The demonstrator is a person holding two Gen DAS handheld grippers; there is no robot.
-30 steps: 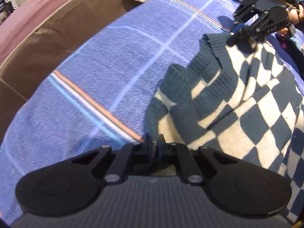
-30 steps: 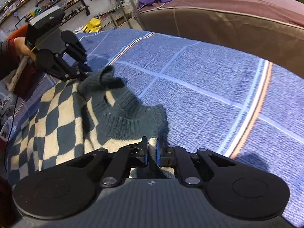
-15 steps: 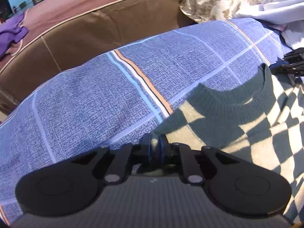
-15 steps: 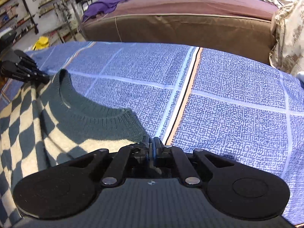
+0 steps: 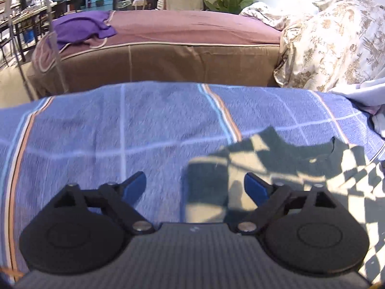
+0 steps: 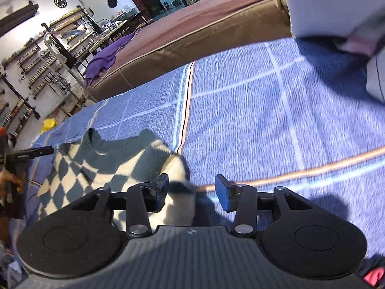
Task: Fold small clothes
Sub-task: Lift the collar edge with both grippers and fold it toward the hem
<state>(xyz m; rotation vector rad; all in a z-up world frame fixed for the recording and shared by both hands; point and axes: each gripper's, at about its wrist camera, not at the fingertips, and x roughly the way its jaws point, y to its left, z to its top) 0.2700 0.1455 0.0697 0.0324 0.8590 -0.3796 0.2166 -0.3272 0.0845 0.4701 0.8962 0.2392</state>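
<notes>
- The left gripper (image 5: 195, 187), black with blue pads, stood wide apart; its jaws had just been opening, and nothing was pinched between them.
- In the gap between its pads (image 5: 134, 187) lay the near left shoulder of a knitted sweater (image 5: 284, 168) checked in dark teal and cream, loose and free of both pads as far as the blurred view showed.
- The right gripper (image 6: 191, 191), of the same black and blue make, was likewise spread wide, its jaws also just having opened.
- Between its fingers (image 6: 222, 192) sat the cream-and-teal right shoulder of the sweater, resting on the cloth; whether it brushed the left pad could not be told through the blur.
- The sweater lay flat on a blue bedspread (image 5: 96, 144) crossed by pale lines and orange-and-white stripes, its ribbed teal collar (image 6: 113, 151) towards the far side.
- In the right wrist view the left gripper showed at the far left edge, beside the sweater, with a person's hand (image 6: 9, 178) on it.
- Beyond the bedspread stood a brown bed with a mauve cover (image 5: 180, 45), a purple cloth (image 5: 79, 30) bunched on its left end.
- To the right was a cream floral quilt (image 5: 336, 48), heaped up.
- Shelves of small goods (image 6: 48, 55) lined the far left wall.
</notes>
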